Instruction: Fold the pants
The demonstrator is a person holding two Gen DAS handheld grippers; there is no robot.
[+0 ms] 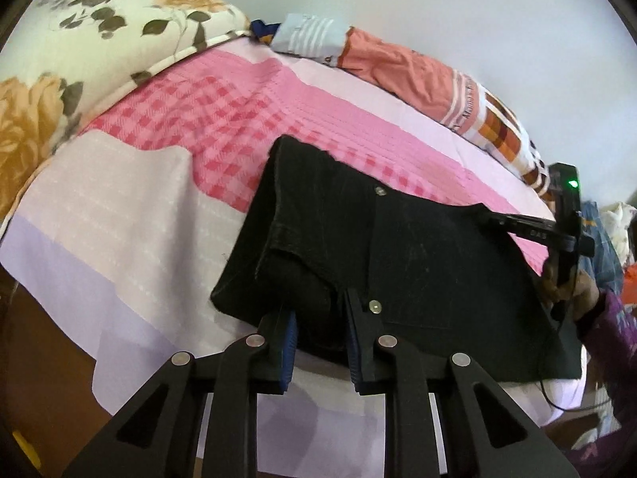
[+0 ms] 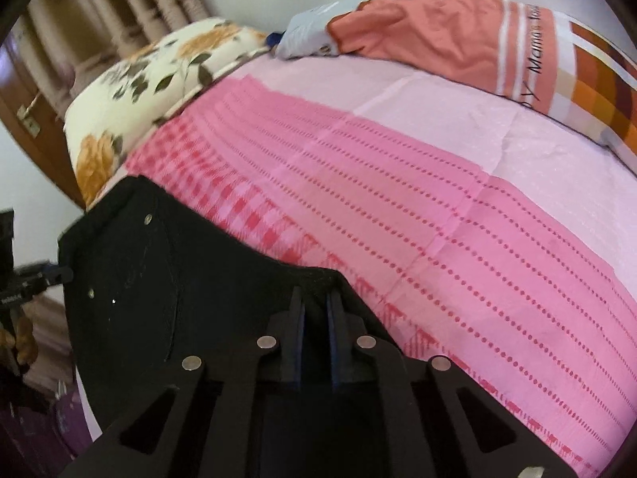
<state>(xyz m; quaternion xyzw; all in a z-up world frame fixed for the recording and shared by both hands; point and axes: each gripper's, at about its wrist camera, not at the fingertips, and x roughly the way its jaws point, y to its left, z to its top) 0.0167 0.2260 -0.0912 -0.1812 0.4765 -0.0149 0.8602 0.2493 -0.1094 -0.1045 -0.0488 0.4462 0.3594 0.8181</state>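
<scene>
Black pants (image 1: 398,263) on the bed (image 1: 131,215) are clamped by left tool (image 1: 320,318) and right tool (image 2: 316,310); mid-fold, the pinched edge likely needs carrying over next.

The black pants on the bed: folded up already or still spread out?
Folded: the black pants lie as a compact doubled bundle, hem layered over the riveted pocket.

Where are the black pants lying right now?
In the left wrist view the black pants lie folded at the bed's near edge on the pink checked sheet, right of the floral pillow.
</scene>
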